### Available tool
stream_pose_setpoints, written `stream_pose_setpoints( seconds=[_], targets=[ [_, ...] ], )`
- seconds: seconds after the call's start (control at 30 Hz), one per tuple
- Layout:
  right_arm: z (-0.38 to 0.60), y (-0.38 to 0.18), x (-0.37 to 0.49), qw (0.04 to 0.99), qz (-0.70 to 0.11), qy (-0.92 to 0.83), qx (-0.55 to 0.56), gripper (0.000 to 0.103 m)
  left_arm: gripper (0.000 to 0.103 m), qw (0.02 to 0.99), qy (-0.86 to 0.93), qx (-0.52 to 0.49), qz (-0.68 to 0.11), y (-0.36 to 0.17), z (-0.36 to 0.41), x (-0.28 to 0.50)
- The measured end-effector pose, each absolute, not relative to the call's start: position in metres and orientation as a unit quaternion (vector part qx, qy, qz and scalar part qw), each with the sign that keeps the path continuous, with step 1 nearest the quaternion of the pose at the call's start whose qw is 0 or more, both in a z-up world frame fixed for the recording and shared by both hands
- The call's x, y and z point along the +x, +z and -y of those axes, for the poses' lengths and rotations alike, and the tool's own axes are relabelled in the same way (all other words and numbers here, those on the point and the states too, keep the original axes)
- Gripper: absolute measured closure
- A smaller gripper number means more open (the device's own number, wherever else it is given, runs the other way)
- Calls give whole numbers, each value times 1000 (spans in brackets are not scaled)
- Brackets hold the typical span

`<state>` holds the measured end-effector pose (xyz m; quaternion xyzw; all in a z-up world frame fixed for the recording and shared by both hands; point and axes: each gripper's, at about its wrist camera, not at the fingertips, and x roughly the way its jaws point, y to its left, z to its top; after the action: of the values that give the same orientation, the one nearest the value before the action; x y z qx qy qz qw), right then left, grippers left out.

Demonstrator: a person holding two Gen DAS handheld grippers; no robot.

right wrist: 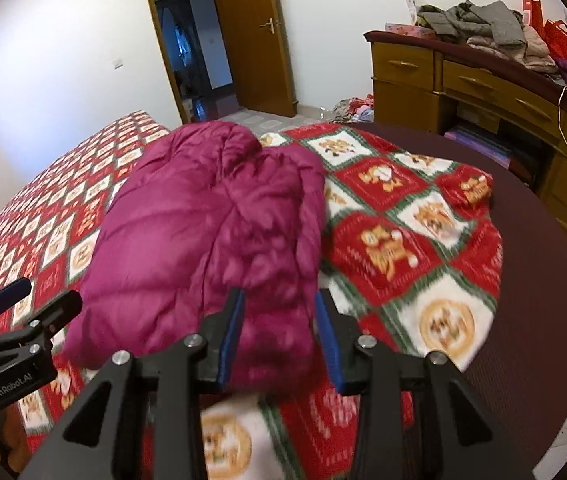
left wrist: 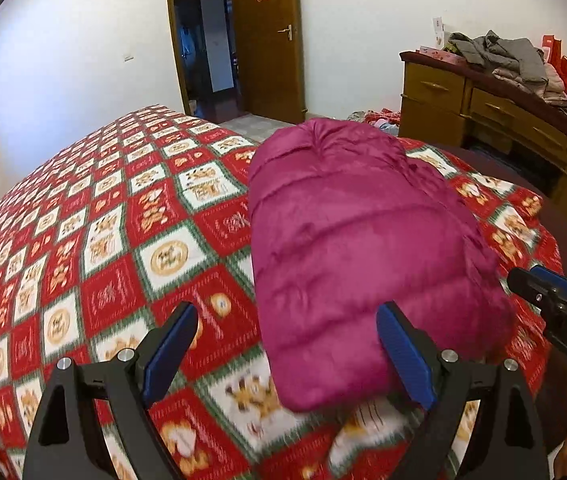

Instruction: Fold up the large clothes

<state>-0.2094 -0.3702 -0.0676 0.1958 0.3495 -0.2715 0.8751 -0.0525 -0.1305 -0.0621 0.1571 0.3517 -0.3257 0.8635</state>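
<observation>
Magenta puffer jacket (left wrist: 363, 248) lies folded into a thick bundle on the bed, on top of a red, white and green checked blanket (left wrist: 123, 240), close to the bed's near right corner. From my left wrist view, my left claw (left wrist: 287, 356) has its fingers spread wide apart, holding nothing; the blue pad (left wrist: 403, 360) on the right-hand finger sits at the bundle's near edge (touching or just over it, I cannot tell through the blur), while the other finger is over bare blanket. From my right wrist view, my right claw (right wrist: 279, 336) has its fingers partly apart with the jacket's near right corner between them. The fabric fills the gap, yet I cannot tell whether the pads actually press on it. Each claw shows at the margin of the other's camera, the two near each other at the jacket's near end. Beyond the bed stands a wooden dresser (right wrist: 443, 80) with a heap of grey and pink clothes (right wrist: 495, 28) on top, and a brown door (left wrist: 267, 40) stands open in the far wall.
</observation>
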Motion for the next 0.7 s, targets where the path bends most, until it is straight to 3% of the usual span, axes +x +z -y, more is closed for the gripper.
stream_pose_setpoints(
  seconds=[0.5, 0.53, 0.63, 0.7],
  targets=[
    [325, -32, -268, 907, -287, -234, 199, 59, 11, 889, -308, 117, -317, -22, 88, -119],
    [322, -24, -274, 912, -273, -230, 200, 58, 11, 892, -307, 111, -311, -15, 84, -125],
    [314, -7, -285, 921, -248, -232, 191, 40, 11, 899, -308, 103, -294, -1, 77, -137],
    [309, 3, -292, 927, -231, -233, 183, 39, 11, 905, -302, 105, -280, 8, 72, -144]
  ],
)
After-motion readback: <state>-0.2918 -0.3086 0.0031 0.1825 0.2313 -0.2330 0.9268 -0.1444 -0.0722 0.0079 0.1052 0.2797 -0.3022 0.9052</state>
